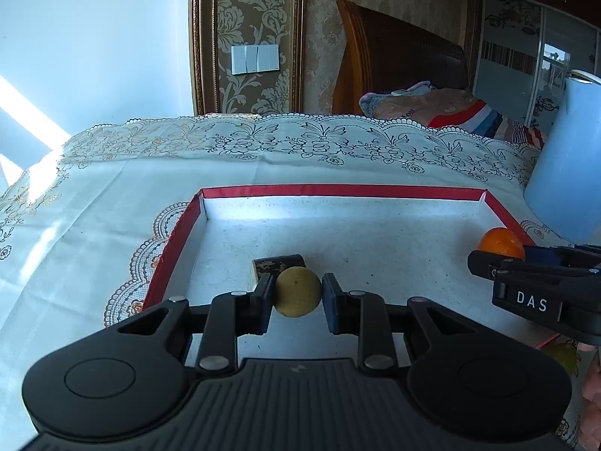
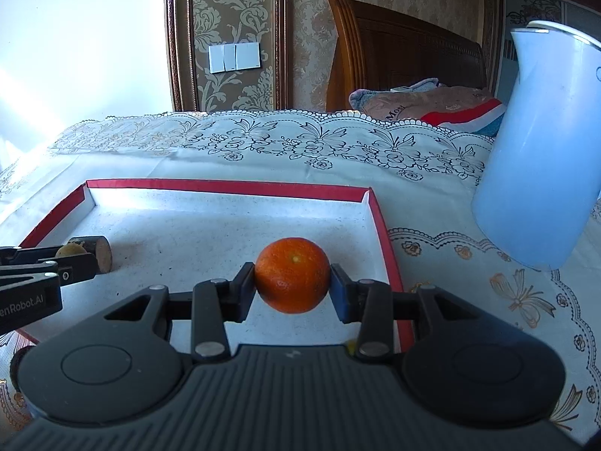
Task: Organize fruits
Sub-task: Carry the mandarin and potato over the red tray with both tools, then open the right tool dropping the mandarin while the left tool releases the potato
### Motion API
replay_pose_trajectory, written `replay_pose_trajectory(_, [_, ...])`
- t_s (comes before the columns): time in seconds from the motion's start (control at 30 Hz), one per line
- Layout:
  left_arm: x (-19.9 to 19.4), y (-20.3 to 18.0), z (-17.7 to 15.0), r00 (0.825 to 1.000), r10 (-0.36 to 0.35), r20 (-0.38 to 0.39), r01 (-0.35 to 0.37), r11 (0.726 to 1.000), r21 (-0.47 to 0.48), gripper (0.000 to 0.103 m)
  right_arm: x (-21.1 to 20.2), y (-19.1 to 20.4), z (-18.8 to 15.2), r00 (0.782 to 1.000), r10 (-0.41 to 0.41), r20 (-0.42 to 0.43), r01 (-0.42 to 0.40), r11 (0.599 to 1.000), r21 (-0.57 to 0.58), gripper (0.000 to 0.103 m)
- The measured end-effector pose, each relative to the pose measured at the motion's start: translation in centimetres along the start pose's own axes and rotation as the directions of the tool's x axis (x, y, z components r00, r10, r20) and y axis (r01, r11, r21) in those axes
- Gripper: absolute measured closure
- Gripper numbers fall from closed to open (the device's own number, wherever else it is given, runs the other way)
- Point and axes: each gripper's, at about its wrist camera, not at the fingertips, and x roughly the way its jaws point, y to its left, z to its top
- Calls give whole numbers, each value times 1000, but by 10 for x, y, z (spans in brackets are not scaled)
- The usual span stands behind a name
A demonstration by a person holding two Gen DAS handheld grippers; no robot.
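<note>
Where the left gripper [image 1: 296, 293] works, a yellow-green fruit [image 1: 297, 291] sits pinched between its two pads, one pad pressed to each side, the fingers spread only to the fruit's width. The fruit is held above the floor of the red-rimmed tray [image 1: 338, 190], in the near-left part; whether it touches the floor cannot be told. Just behind it, on the tray floor, lies a dark wooden block [image 1: 278, 262].

The right gripper [image 2: 293, 282] pinches an orange [image 2: 292, 275] in the same manner, pads against both sides, fingers parted to the width of the orange. The orange is held over the right part of the tray [image 2: 225, 185], near its right wall. In the left wrist view the same orange [image 1: 501, 242] appears at the right gripper's tip [image 1: 488, 259].

The tray rests on a white lace-patterned tablecloth [image 1: 263, 150]. A pale blue jug [image 2: 541, 158] stands on the cloth to the right of the tray, apart from it. Another yellowish fruit [image 1: 563, 355] lies partly hidden beside the tray's near-right corner.
</note>
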Motion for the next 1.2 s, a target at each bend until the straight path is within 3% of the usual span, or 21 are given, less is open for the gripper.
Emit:
replay_pose_trajectory(0.27, [15,1,4,999,45,-4,-45,999,-5,76,19,6,4,1000,-5,-26,5,1000,-17,64])
replay_pose_trajectory(0.87, [14,-5,0,999,37,15,-37,999,21,74,24,10,1,999,-12,-43,11,1000,-28,63])
replay_pose_trajectory(0.93, [13,-6,0,999,37,18,-38,999,28,62,22,10,1,999,-26,-25,25,999,-33,53])
replay_pose_trajectory(1.0, [12,-5,-1,999,41,32,-41,999,21,25,19,10,3,1000,-28,-10,28,999,-32,49])
replay_pose_trajectory(1.1, [7,-5,-1,997,50,66,-51,999,17,25,18,10,3,1000,-26,-10,26,999,-33,48])
replay_pose_trajectory(1.2, [10,-3,0,999,34,39,-35,999,11,24,19,10,2,999,-32,-8,32,999,-34,43])
